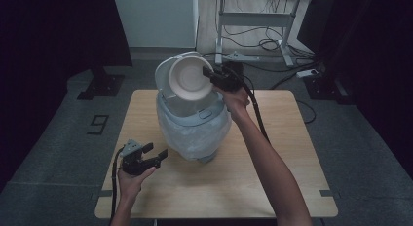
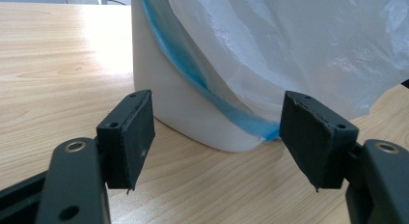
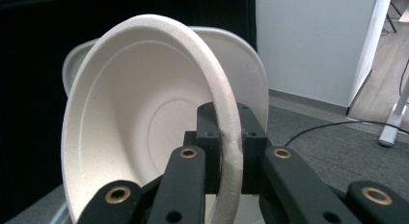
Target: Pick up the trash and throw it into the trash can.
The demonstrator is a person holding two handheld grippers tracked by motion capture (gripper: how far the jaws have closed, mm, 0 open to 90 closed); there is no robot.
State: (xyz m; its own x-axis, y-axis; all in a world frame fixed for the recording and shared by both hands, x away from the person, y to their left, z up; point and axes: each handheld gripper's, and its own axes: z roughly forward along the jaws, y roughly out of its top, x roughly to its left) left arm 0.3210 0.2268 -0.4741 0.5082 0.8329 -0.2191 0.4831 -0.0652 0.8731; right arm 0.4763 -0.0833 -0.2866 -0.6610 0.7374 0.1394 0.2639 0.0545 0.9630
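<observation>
High view has the right gripper [image 1: 213,76] up above the far half of the surface [image 1: 292,187], jaws pinched tight on the rim of a white paper bowl [image 1: 189,80]. That bowl is tipped on edge, its hollow facing the camera, right in front of the raised lid [image 1: 160,72] of the trash bin [image 1: 192,120]. The bin stands near the middle of the surface, a little toward the far edge, with a clear plastic liner [image 1: 195,136] draped over its sides. So the key relation: the bin's open mouth lies directly below the bowl and slightly toward the person, and my read is the bowl needs to tilt down and drop in there.

Right gripper view confirms the hold, with the bowl rim [image 3: 230,151] sandwiched between the two pads, the bowl's round face standing upright and the lid just behind it.

Over at the near left corner, the left gripper [image 1: 155,157] sits low, jaws spread wide and holding nothing. Left gripper view shows the bin's white base [image 2: 164,89] and a blue band under the liner straight ahead of those open jaws, close but not touching.

The right hand is clearly the one on the job. No brand or label readable on bin or bowl; a "9" marker [image 1: 99,123] lies on the floor off the left edge.
</observation>
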